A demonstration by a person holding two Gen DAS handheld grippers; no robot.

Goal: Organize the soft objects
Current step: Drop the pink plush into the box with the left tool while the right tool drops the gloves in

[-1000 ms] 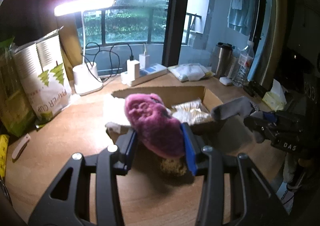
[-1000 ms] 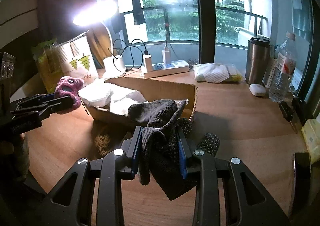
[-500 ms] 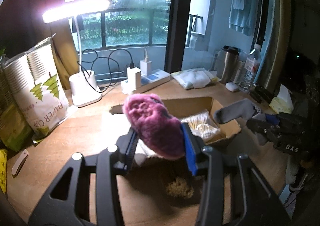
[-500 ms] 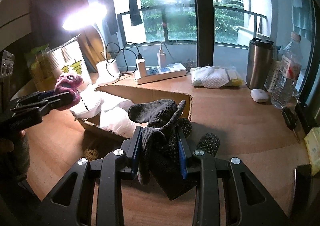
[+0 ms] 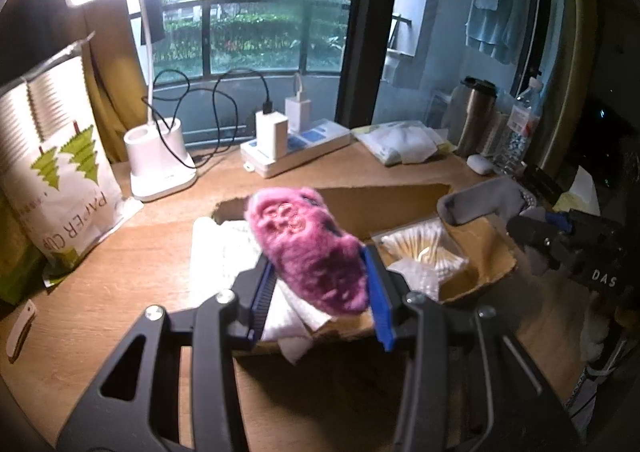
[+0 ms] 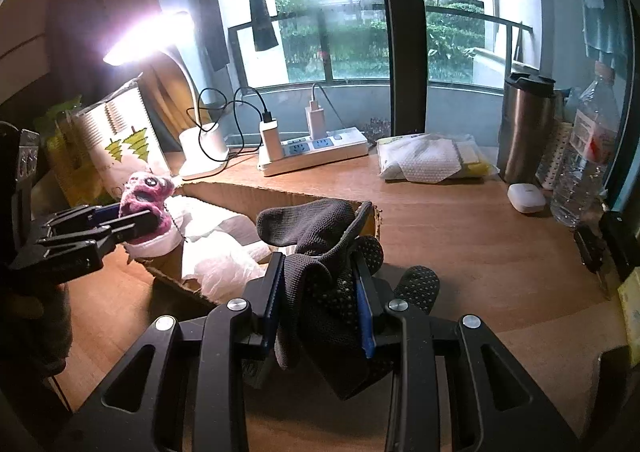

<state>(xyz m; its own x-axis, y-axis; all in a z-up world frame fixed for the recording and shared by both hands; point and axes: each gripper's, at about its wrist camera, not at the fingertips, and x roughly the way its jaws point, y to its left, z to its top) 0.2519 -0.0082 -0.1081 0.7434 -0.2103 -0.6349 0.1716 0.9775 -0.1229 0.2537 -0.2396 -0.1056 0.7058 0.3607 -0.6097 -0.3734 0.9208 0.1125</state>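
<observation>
My left gripper [image 5: 320, 288] is shut on a fuzzy pink plush toy [image 5: 308, 248] and holds it over the left end of an open cardboard box [image 5: 404, 204]. It also shows in the right wrist view [image 6: 144, 196]. My right gripper [image 6: 320, 292] is shut on dark grey gloves [image 6: 320, 252] with grip dots, held above the box's right end [image 6: 280, 196]. The gloves show as a grey shape in the left wrist view [image 5: 480, 200]. The box holds white cloths [image 5: 224, 252] and a clear bag of cotton swabs [image 5: 424, 248].
A white desk lamp [image 5: 160, 160], a paper cup bag [image 5: 60, 180], a power strip with chargers [image 6: 312, 148], a white packet [image 6: 428, 162], a steel tumbler [image 6: 524, 128], a water bottle [image 6: 584, 156] and a small white case [image 6: 526, 198] stand around the wooden desk.
Both grippers have risen and moved forward over the box. The plush now hangs above the white cloths, and the gloves above the box's right end.
</observation>
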